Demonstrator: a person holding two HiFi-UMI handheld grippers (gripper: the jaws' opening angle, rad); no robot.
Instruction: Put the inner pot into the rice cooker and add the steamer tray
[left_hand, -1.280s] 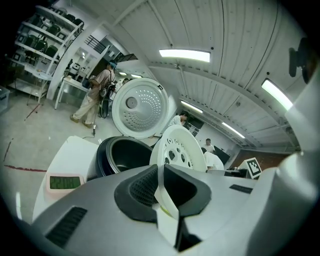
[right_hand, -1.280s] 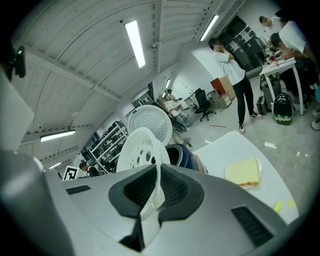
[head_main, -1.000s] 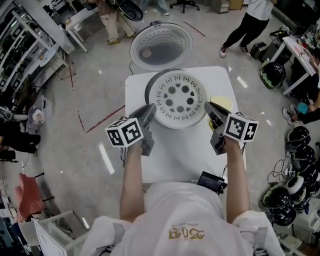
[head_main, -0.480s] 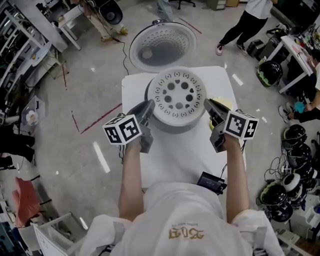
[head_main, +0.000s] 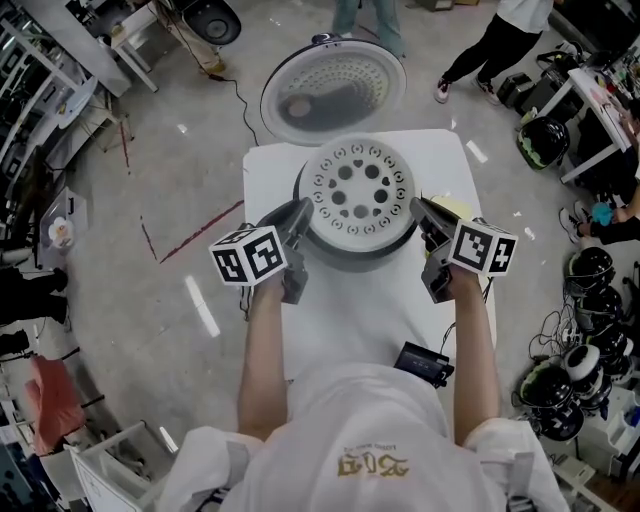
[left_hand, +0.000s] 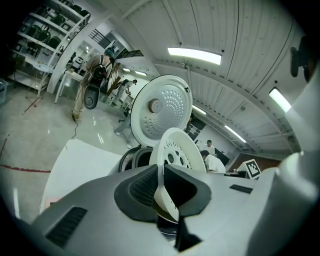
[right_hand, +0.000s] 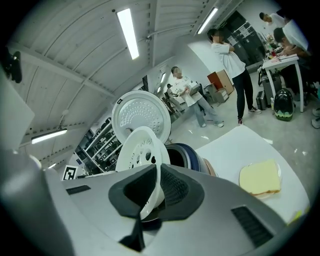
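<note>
Steamer tray (head_main: 357, 187) in both jaws — over cooker (head_main: 352, 260)

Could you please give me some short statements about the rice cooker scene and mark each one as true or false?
1. The left gripper and the right gripper are both shut on the rim of the steamer tray. True.
2. The lid of the rice cooker is closed. False: it stands open behind the cooker.
3. The steamer tray lies flat on the table beside the cooker. False: it is held over the cooker's opening.
4. A yellow sponge lies on the table on the right gripper's side. True.
</note>
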